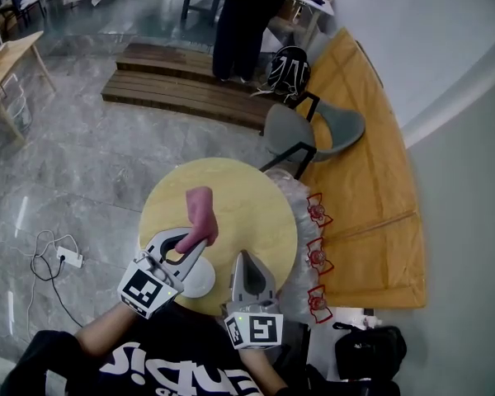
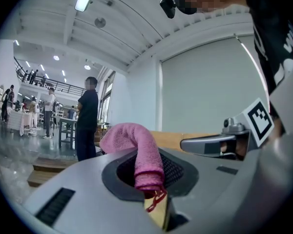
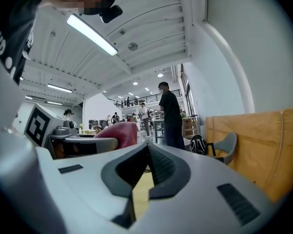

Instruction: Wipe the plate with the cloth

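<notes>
2 tools are over the round bench [image 1: 239, 192], and the white plate [image 1: 201, 284] is the thing to steer by. It lies flat on the bench at the edge nearest the person.

The left tool [image 1: 194, 247] is above the plate's left part and covers some of it. Its jaws are clamped on 1 end of the pink cloth [image 1: 203, 214]. In the left gripper view the cloth [image 2: 136, 150] is pinched between the pads of that tool [image 2: 151, 191]. Its free end rises and curls over, clear of the plate and toward the plate's far side.

The right tool [image 1: 246, 260] is just to the right of the plate and not touching it. In the right gripper view its jaws [image 3: 145, 152] are together with nothing between them, and the cloth [image 3: 119, 133] shows off to 1 side.

By my reading, no wiping is under way, and the step in hand is getting the fabric down onto the plate. To do that well, I would tip the left tool forward so the loose end drops onto the plate's middle. Then lower it until the cloth, not the hard jaw tips, bears on the surface. Only a short end is gripped, so the rest will likely flop and bunch. Slow, overlapping sweeps from the plate's far rim toward its near rim should keep it spread.

The plate looks light and sits at the bench's edge, so a hard pull could slide it off. Resting the right tool on the plate's right rim would probably steady it.
</notes>
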A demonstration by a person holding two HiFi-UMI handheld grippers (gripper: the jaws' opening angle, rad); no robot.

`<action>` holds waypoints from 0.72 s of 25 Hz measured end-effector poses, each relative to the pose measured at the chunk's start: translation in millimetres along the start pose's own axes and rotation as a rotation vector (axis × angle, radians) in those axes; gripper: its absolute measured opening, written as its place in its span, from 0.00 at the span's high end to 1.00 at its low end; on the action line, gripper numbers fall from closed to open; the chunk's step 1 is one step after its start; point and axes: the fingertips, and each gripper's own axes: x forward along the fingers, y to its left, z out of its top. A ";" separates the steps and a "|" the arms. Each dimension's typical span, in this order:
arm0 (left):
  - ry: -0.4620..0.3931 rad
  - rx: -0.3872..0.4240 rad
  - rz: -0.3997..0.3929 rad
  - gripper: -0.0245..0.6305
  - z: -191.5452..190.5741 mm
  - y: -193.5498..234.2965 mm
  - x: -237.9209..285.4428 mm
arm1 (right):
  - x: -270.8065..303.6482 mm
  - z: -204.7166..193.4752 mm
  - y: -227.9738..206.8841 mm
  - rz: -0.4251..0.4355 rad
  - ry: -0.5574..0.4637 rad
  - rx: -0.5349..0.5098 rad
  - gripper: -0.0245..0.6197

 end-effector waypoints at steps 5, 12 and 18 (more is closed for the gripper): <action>-0.004 0.002 0.005 0.88 0.6 -0.1 0.8 | 1.1 -1.8 -0.2 0.013 0.013 0.007 0.93; 0.004 -0.002 0.005 0.88 -1.6 0.2 2.2 | 2.6 -3.5 0.2 0.025 0.019 0.021 0.93; 0.007 0.011 0.009 0.88 -15.1 -6.5 2.6 | -6.4 -8.9 -2.0 0.032 0.035 0.037 0.93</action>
